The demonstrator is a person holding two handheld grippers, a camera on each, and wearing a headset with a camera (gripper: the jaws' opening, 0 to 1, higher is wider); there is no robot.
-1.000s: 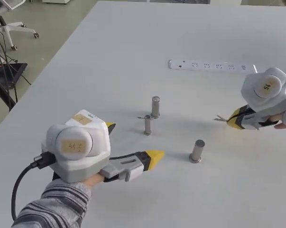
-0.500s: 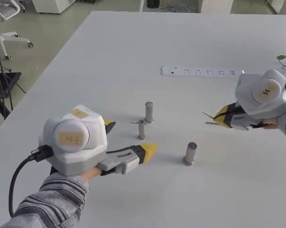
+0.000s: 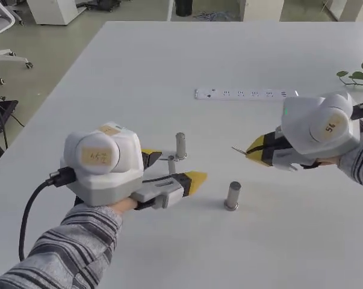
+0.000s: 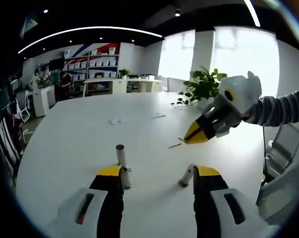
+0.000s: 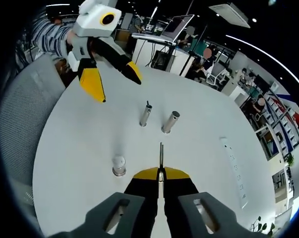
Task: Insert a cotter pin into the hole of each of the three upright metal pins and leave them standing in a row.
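Note:
Three upright metal pins stand on the white table (image 3: 139,72). The back pin (image 3: 180,146) is bare. The pin just in front of it (image 3: 171,164) carries a cotter pin through its top. The third pin (image 3: 232,195) stands apart to the right, bare. My left gripper (image 3: 175,168) is open, its yellow jaws either side of the cottered pin (image 4: 125,177). My right gripper (image 3: 253,148) is shut on a cotter pin (image 3: 238,149) that points left, above and behind the third pin (image 5: 119,165). The held cotter pin (image 5: 161,156) sticks out ahead of the right jaws.
A white power strip (image 3: 244,94) lies on the table behind the pins. A potted plant (image 3: 356,72) is at the right edge. Office chairs and desks stand on the floor beyond the table's left side.
My right gripper has moved left with the cotter pin, closer to the pins. My left gripper has come forward, so its jaws now flank the cottered pin. The head camera has shifted.

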